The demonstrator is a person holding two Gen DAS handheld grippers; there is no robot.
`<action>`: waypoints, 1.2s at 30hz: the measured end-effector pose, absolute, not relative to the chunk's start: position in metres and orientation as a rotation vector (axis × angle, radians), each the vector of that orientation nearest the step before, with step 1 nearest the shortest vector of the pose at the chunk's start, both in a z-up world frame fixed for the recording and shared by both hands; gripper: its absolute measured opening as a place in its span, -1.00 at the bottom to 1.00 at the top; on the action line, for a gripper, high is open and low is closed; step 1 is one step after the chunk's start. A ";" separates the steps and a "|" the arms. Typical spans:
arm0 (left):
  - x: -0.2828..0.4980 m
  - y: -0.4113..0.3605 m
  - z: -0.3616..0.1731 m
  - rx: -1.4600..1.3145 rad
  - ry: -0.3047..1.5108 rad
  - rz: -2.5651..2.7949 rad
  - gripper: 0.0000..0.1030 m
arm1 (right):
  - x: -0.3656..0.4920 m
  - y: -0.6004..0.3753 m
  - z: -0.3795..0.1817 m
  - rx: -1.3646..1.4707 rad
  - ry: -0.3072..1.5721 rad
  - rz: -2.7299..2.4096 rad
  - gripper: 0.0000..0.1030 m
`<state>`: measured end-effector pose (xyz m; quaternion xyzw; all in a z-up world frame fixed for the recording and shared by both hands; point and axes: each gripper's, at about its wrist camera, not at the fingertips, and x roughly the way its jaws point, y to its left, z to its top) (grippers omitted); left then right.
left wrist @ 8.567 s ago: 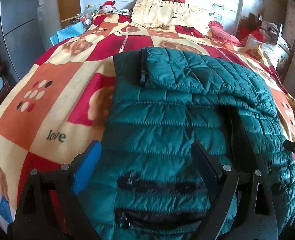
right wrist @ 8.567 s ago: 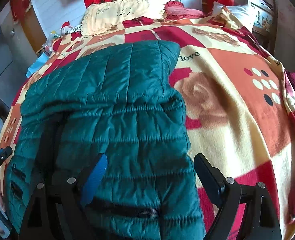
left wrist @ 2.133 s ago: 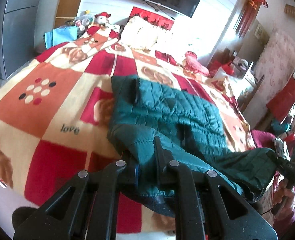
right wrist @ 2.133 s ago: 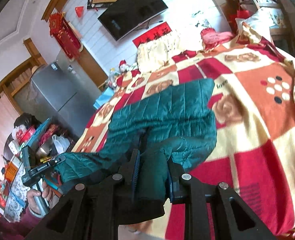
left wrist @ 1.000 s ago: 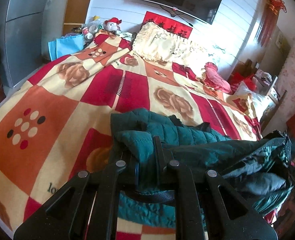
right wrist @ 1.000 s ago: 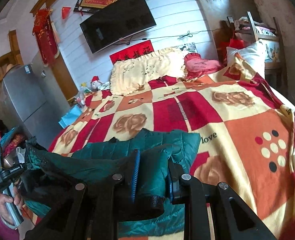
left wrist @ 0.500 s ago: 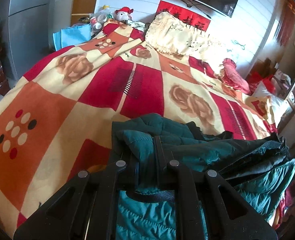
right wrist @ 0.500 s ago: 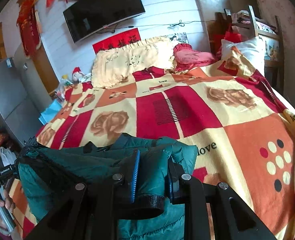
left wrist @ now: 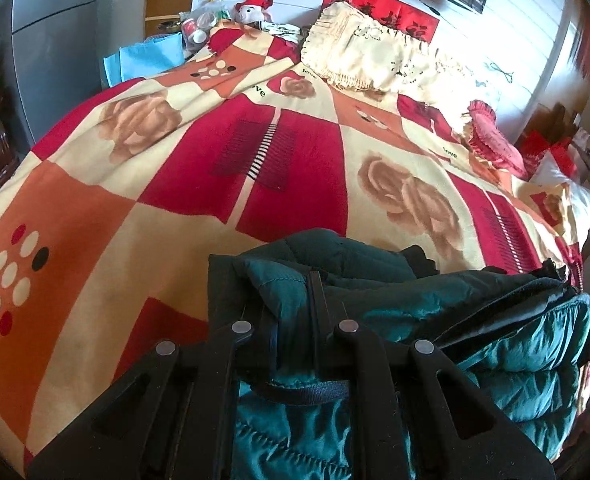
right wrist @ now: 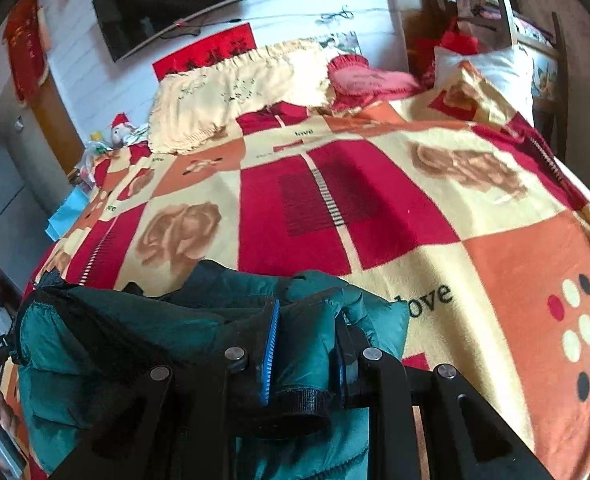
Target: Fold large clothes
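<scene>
A dark green quilted puffer jacket (left wrist: 475, 316) lies bunched at the near edge of the bed, its lower part folded up over the rest. It also shows in the right wrist view (right wrist: 115, 344). My left gripper (left wrist: 295, 304) is shut on the jacket's left hem corner. My right gripper (right wrist: 305, 332) is shut on the right hem corner, with a cuff (right wrist: 299, 400) hanging below the fingers. Both hold the edge just above the jacket's far part.
A red, orange and cream patchwork blanket (left wrist: 255, 160) covers the bed. A cream pillow (left wrist: 375, 60) and a pink cushion (left wrist: 491, 136) lie at the head. A grey cabinet (left wrist: 47, 60) stands left. A chair (right wrist: 535, 40) with bedding stands right.
Both grippers have carried the held hem forward and lower over the jacket, toward the head of the bed. The jacket's doubled-over part now covers more of the layer beneath.
</scene>
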<state>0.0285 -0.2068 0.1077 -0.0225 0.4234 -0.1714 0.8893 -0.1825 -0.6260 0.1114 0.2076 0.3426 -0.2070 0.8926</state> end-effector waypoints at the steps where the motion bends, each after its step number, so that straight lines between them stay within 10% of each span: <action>1: 0.029 -0.208 0.107 -0.041 0.876 -0.356 -0.79 | -0.180 -0.628 0.107 0.436 0.716 -0.430 -0.59; 17: 0.029 -0.215 0.099 -0.012 0.854 -0.334 -0.77 | -0.178 -0.638 0.091 0.502 0.710 -0.403 -0.44; 23: 0.027 -0.212 0.105 -0.020 0.856 -0.350 -0.75 | -0.182 -0.634 0.109 0.491 0.685 -0.385 -0.09; 26: 0.027 -0.208 0.108 -0.032 0.862 -0.373 -0.74 | -0.189 -0.632 0.123 0.463 0.640 -0.415 0.51; 36: 0.023 -0.182 0.130 -0.154 0.884 -0.477 -0.51 | -0.216 -0.590 0.165 0.419 0.518 -0.333 0.51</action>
